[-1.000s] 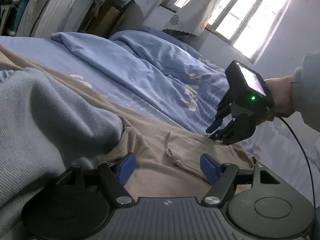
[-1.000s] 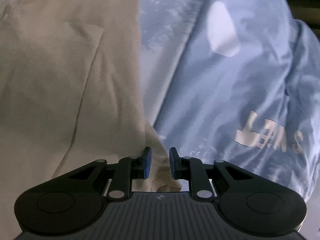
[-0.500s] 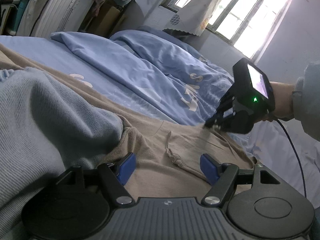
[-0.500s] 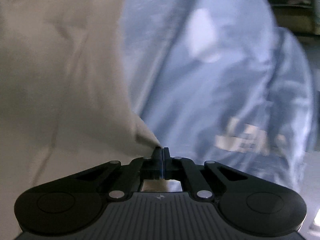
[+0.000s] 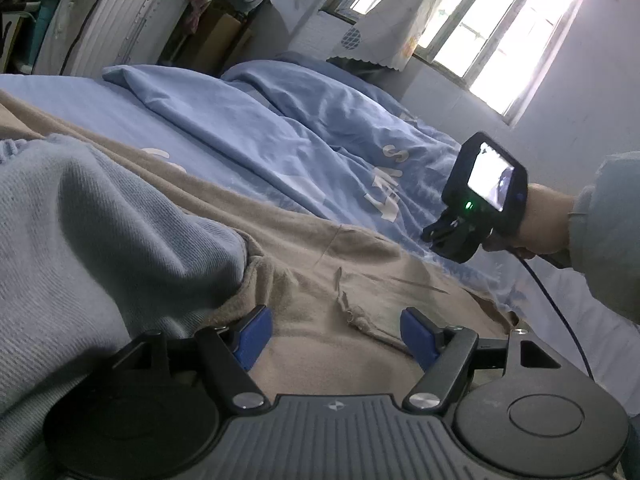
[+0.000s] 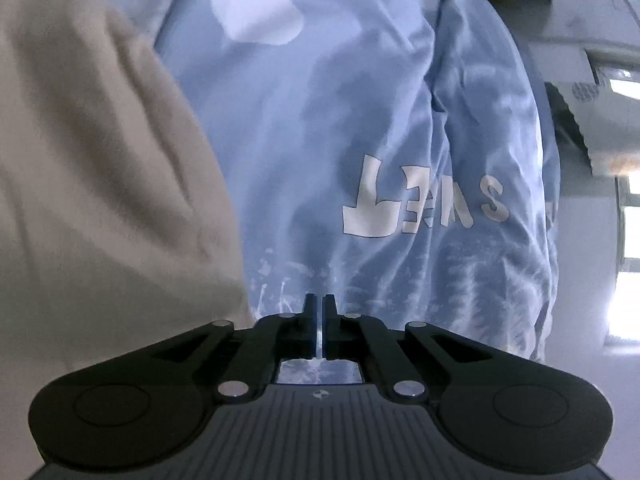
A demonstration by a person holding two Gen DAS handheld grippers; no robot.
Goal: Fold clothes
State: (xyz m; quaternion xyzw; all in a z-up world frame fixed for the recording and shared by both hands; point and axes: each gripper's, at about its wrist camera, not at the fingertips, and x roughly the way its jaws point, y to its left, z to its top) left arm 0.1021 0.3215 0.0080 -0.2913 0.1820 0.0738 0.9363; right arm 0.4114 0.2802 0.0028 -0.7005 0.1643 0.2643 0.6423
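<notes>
A tan garment (image 5: 304,248) lies spread on the bed, partly under a grey-blue knit sweater (image 5: 100,240) at the left. My left gripper (image 5: 334,334) stands open low over the tan cloth, its blue pads (image 5: 252,336) wide apart and pressing nothing. In the same view, a hand holds my right gripper (image 5: 430,240) at the tan garment's far edge, over the blue duvet. In the right wrist view, the right gripper (image 6: 319,300) is shut. The tan garment (image 6: 100,200) ends just left of its fingers, and no cloth shows between the pads.
A blue duvet (image 5: 304,140) with white lettering (image 6: 420,204) covers the bed beyond the garment. A bright window (image 5: 500,28) is at the back right. Stacked bedding and boxes (image 5: 112,28) stand at the back left. A cable (image 5: 560,312) hangs from the right gripper.
The right gripper closed from a narrow gap, pinched the tan edge half a second ago, then rolled and moved over the duvet. The tan edge now lies beside it. The left gripper kept still.
</notes>
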